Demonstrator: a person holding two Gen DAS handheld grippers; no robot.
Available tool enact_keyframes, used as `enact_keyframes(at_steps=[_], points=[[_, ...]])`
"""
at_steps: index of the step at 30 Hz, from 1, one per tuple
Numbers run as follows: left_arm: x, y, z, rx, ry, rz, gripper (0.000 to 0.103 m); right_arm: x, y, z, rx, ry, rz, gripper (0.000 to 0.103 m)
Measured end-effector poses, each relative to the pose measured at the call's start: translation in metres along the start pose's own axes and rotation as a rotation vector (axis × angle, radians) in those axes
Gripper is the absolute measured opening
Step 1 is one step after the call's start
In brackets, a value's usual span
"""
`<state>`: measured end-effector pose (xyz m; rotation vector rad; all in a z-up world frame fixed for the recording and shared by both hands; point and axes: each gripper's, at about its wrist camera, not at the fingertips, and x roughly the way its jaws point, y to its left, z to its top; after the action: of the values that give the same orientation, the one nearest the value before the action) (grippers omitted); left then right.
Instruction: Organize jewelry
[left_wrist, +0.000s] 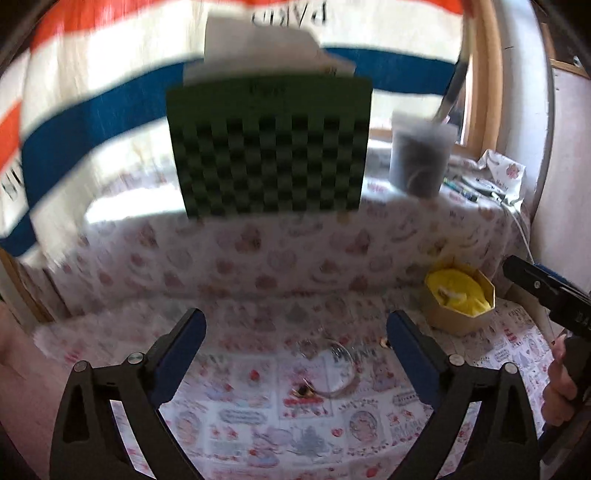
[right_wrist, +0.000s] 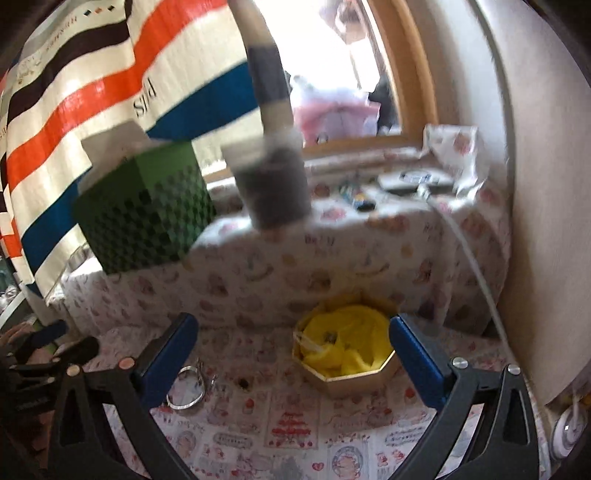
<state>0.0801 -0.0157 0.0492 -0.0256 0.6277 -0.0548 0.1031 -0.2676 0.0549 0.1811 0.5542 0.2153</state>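
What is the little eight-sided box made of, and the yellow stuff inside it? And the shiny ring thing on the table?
The box looks like cardboard with a gold, slightly glossy finish: thin, stiff walls. The yellow lining seems soft cloth or tissue, since it crumples in folds. The bangle looks like silvery metal; it glints brightly, though blur leaves that uncertain.

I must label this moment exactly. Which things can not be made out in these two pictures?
- Small jewelry beside the bangle, left wrist view: blurred, type unclear.
- Items in the yellow-lined box, right wrist view: too small.
- Dark contents of the cup, both views: motion blur.
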Motion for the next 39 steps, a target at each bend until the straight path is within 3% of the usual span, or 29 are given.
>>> enact_keyframes(at_steps=[3,7,12,16,19,23,29,32,39], points=[[0.018,-0.006,-0.005,0.009,0.081,-0.041,0.095,0.004,-0.004,-0.003,0.026,0.022,0.021,0.103],[0.037,-0.022,-0.012,0.046,0.219,-0.084,0.061,0.008,-0.006,-0.005,0.031,0.036,0.007,0.103],[0.054,-0.042,-0.019,0.069,0.321,-0.11,0.04,0.014,-0.009,-0.008,0.039,0.061,-0.008,0.103],[0.071,-0.055,-0.026,0.102,0.392,-0.101,0.035,0.02,-0.015,-0.01,0.057,0.084,-0.023,0.103],[0.086,-0.054,-0.031,0.088,0.412,-0.044,0.026,0.023,-0.022,-0.01,0.072,0.083,-0.058,0.103],[0.093,-0.06,-0.036,0.083,0.454,-0.133,0.026,0.032,-0.033,-0.011,0.12,0.117,-0.051,0.103],[0.107,-0.072,-0.039,0.141,0.46,-0.041,0.025,0.033,-0.026,-0.011,0.073,0.111,-0.08,0.103],[0.109,-0.077,-0.042,0.184,0.437,-0.014,0.017,0.029,-0.023,-0.011,0.06,0.102,-0.074,0.103],[0.128,-0.071,-0.042,0.088,0.468,-0.085,0.005,0.026,-0.028,-0.011,0.079,0.101,-0.063,0.103]])
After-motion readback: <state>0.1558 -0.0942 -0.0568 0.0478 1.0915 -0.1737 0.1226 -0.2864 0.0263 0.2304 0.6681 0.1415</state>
